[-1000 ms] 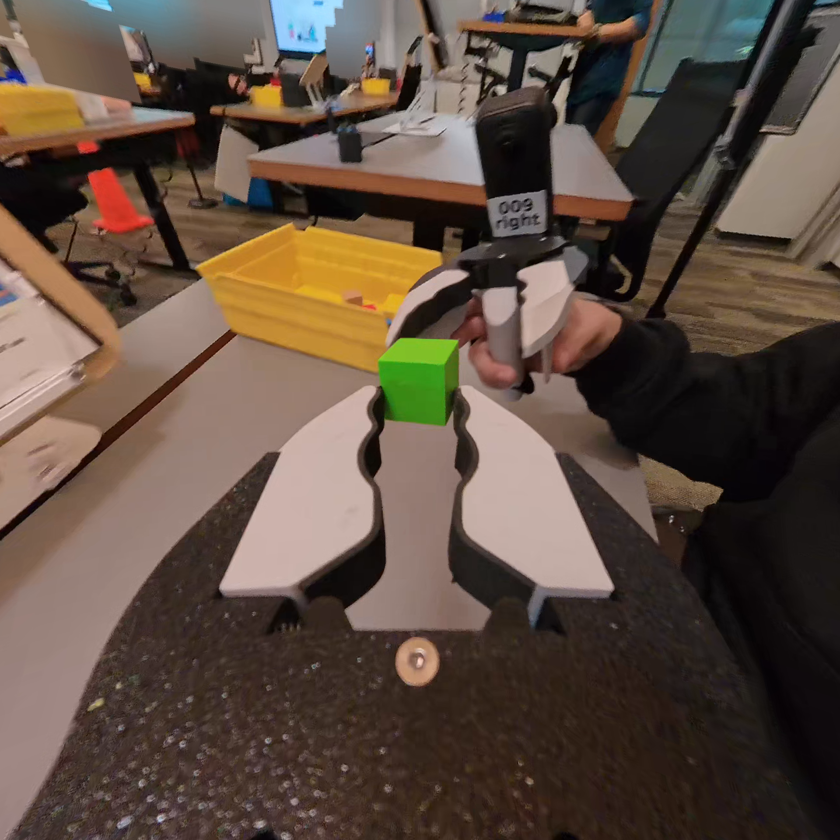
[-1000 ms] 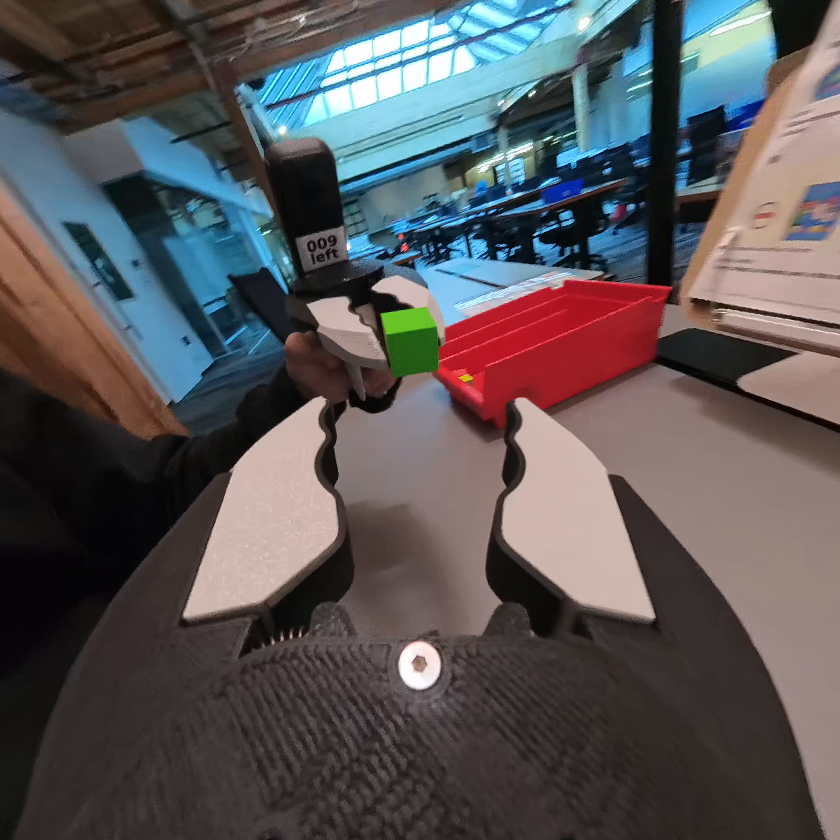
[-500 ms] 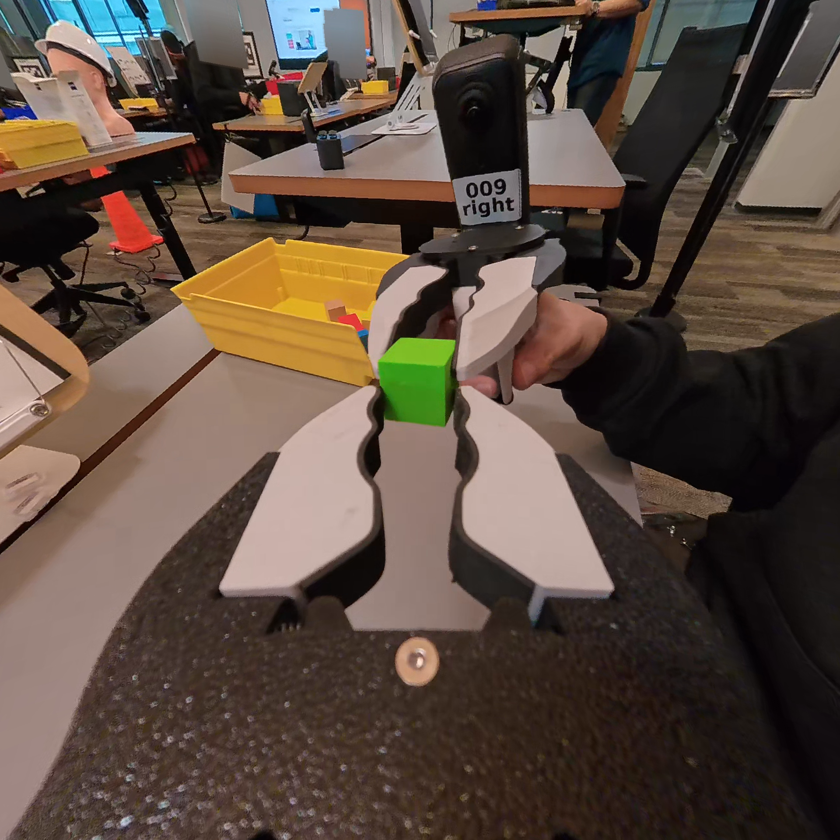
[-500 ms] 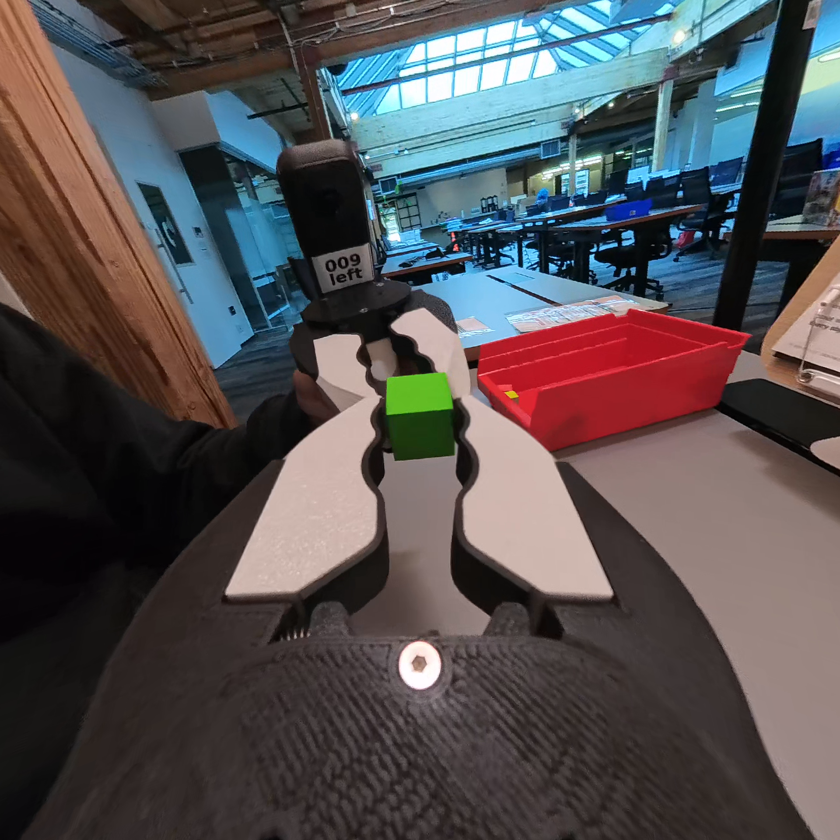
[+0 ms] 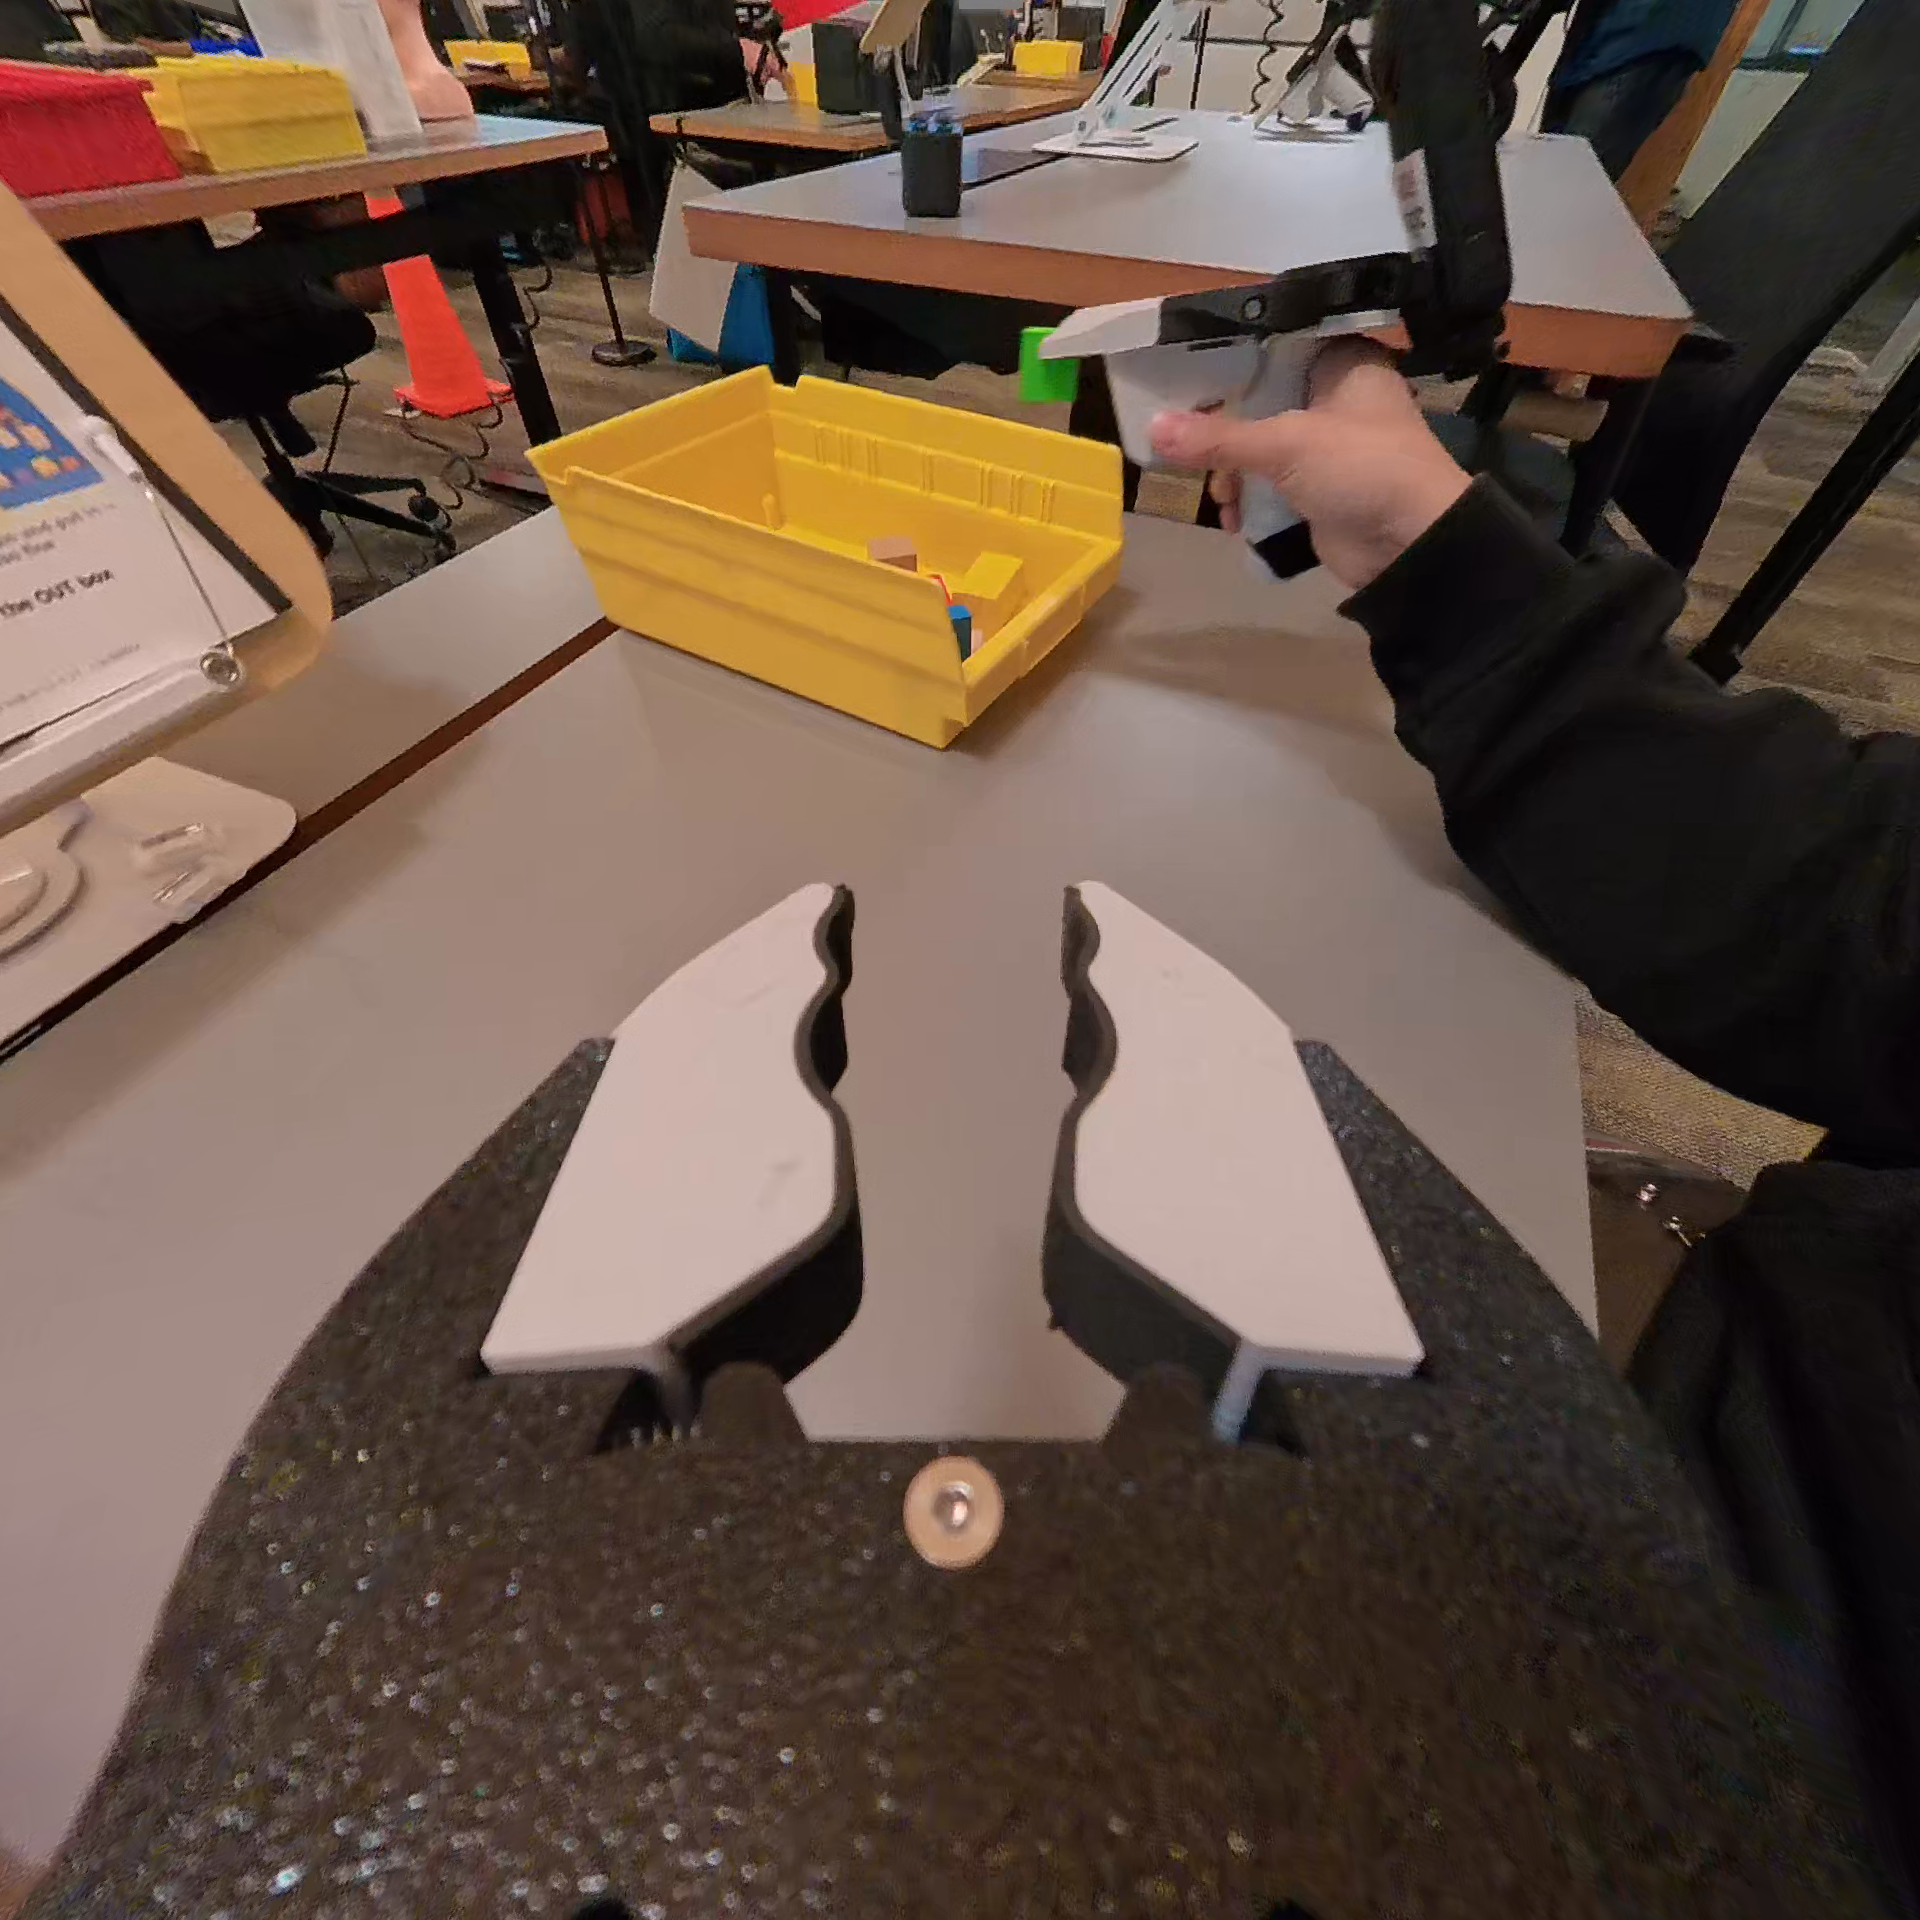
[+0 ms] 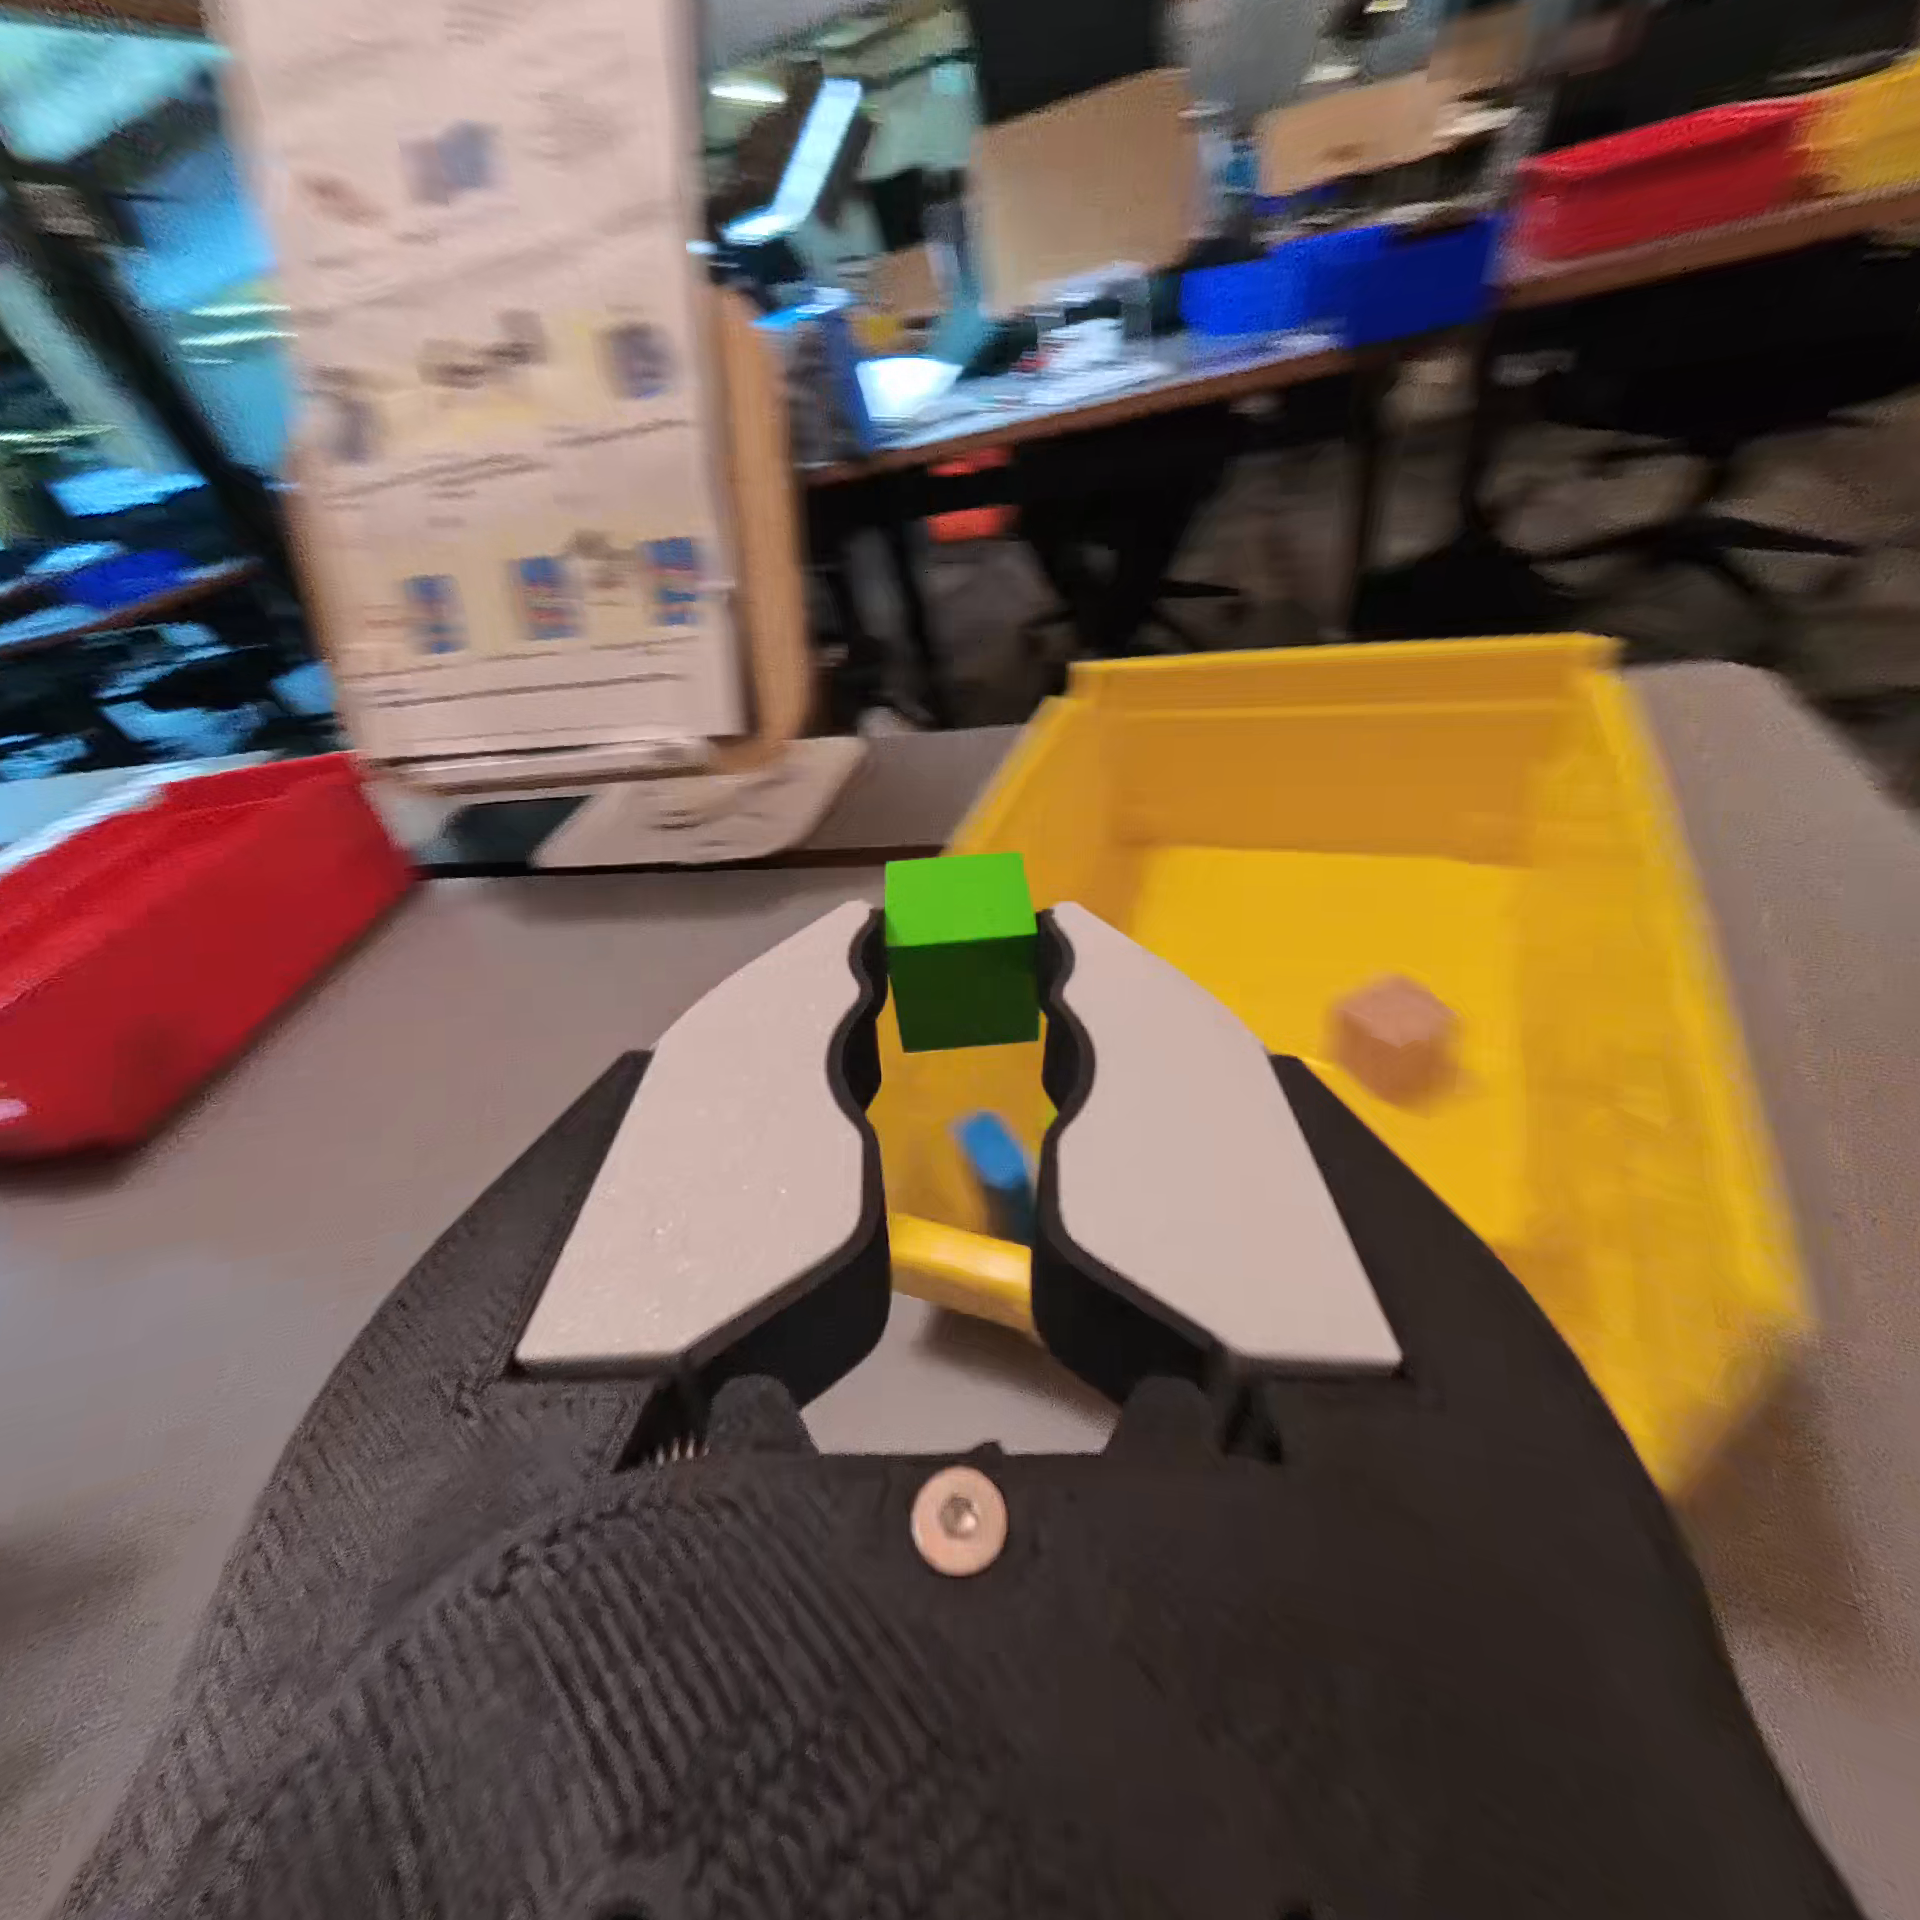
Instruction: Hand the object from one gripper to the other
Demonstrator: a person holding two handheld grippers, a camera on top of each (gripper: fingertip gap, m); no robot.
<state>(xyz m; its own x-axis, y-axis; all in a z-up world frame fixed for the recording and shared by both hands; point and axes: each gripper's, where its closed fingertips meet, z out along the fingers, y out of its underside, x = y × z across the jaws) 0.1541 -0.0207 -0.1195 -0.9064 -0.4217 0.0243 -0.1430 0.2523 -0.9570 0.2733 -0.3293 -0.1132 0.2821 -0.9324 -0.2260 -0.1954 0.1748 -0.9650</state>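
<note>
My right gripper (image 6: 961,914) is shut on a green cube (image 6: 961,951), with both pads pressed on its sides. It holds the cube in the air above the near end of a yellow bin (image 6: 1662,1039). In the left wrist view the right gripper (image 5: 1049,348) shows at the upper right, held by a hand, with the green cube (image 5: 1044,369) at its tips above the yellow bin (image 5: 769,613). My left gripper (image 5: 956,899) is open and empty above the grey table (image 5: 623,883).
The yellow bin holds a tan block (image 6: 1392,1023), a blue block (image 6: 997,1153) and other blocks. A red bin (image 6: 156,956) sits on the table to the left. A board with sheets (image 6: 488,416) stands behind. A person's sleeve (image 5: 1683,831) lies to the right.
The left gripper opened and let go of the green cube and drew back. The right gripper, shut on the cube half a second ago, swung away with it to above the yellow bin.
</note>
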